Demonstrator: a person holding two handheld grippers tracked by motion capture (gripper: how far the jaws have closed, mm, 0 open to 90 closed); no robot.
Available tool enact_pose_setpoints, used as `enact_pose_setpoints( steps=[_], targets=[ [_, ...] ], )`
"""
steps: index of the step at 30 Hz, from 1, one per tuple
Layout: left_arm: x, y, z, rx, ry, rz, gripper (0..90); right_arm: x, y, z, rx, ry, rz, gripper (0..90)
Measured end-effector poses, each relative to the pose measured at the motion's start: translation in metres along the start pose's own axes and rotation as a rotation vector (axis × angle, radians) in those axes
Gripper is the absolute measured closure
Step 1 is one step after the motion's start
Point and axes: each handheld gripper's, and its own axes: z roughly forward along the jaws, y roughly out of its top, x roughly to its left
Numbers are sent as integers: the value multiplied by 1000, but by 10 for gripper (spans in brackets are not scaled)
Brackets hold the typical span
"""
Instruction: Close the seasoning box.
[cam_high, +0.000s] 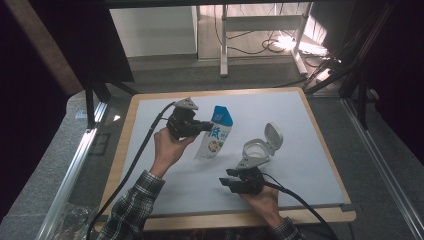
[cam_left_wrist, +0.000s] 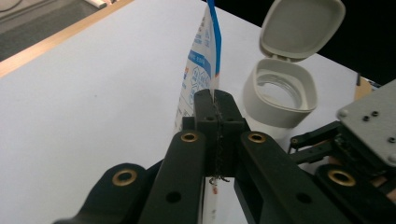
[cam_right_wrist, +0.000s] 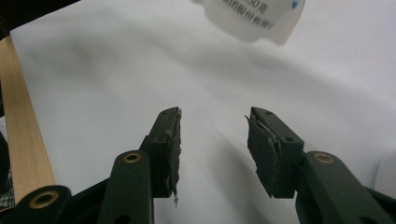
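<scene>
Pouch (cam_left_wrist: 201, 65) between left jaws (pinched)

The white-and-blue plastic stand-up pouch (cam_high: 216, 134) held upright in the closed left tongs (cam_high: 209, 126) carries the only readable print. In the high view its front shows one large blue Chinese character — 低 — just beside the tips of those tongs, with a round multicoloured emblem under it; smaller lines near it are too small to read. In the right tongs' view, the pouch's bottom edge (cam_right_wrist: 254, 18), well ahead of the open right tongs (cam_right_wrist: 214, 121), bears a row of small dark print with digits that look like "50" — the rest is blurred. In the left tongs' view the pouch's side panel (cam_left_wrist: 198, 70) has blue boxed icons, unreadable.
</scene>
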Motion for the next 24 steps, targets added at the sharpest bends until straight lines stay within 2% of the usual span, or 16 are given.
enact_pose_setpoints(
  steps=[5,12,24],
  targets=[
    [9,-5,-1,-7,42,-3,900,0,-1,-2,10,6,1,545],
    [21,-11,1,-31,64,-15,900,-3,-3,-7,10,4,4,549],
    [41,-17,7,-68,149,-23,900,-11,-7,-18,21,-8,11,554]
  ],
)
